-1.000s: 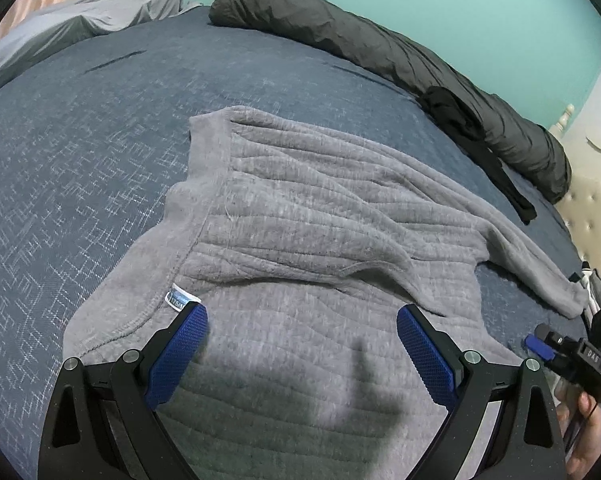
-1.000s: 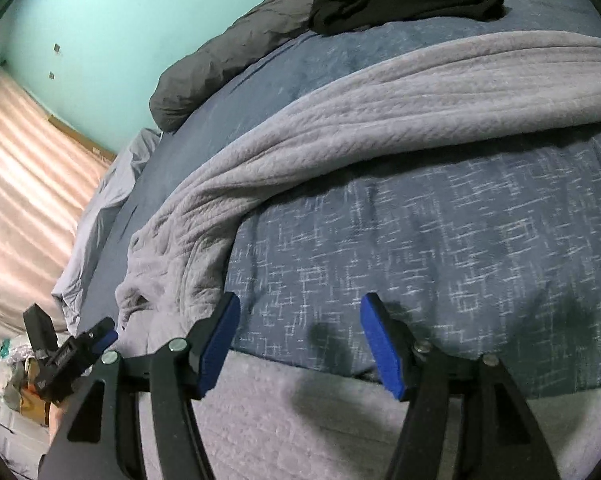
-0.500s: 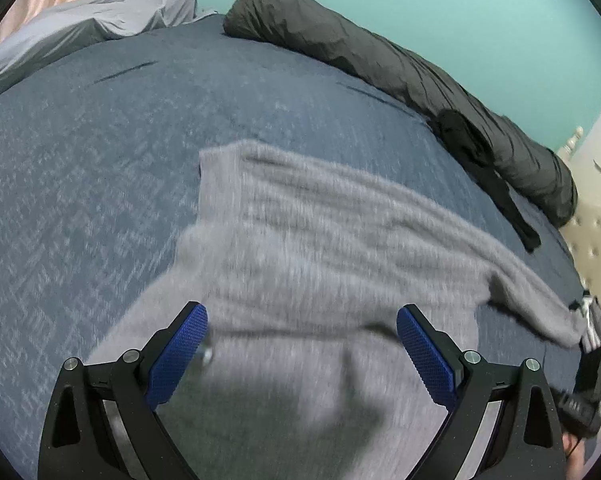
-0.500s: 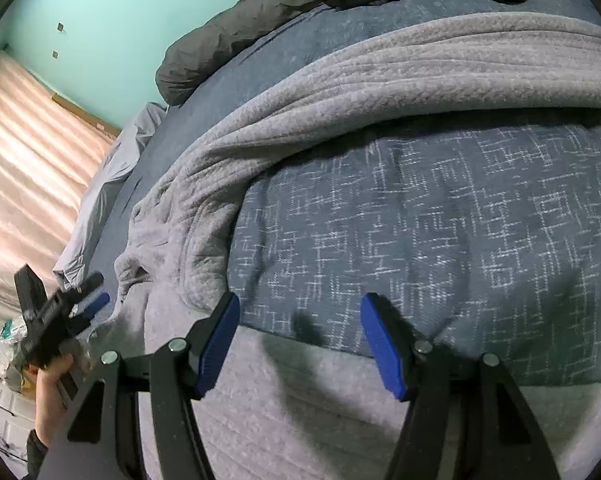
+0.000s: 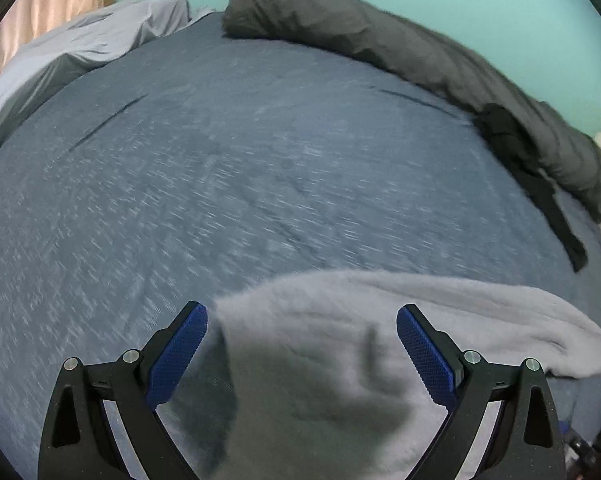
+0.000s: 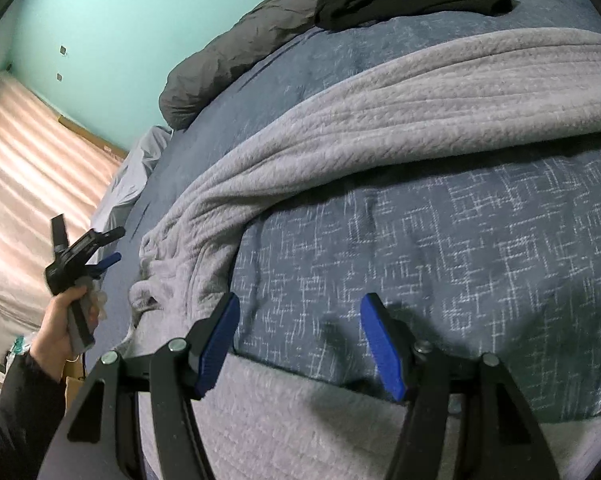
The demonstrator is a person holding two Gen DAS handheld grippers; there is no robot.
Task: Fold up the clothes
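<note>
Two grippers, jaws wide and empty: right gripper (image 6: 298, 344) poised at sweater (image 6: 380, 128) hem, sleeve running long across bed (image 6: 460, 240); left gripper (image 5: 301, 354) off at its end.

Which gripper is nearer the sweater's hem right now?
Right. The right gripper hovers open just above the grey sweater's hem; the left gripper is off to its left, above the bed edge.

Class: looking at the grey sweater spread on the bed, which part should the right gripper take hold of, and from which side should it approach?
Probably the straight edge of the grey sweater lying just below the right gripper. It lies flat on the blue bedspread, so come down from above with the open jaws straddling that edge and pinch a single layer.
</note>
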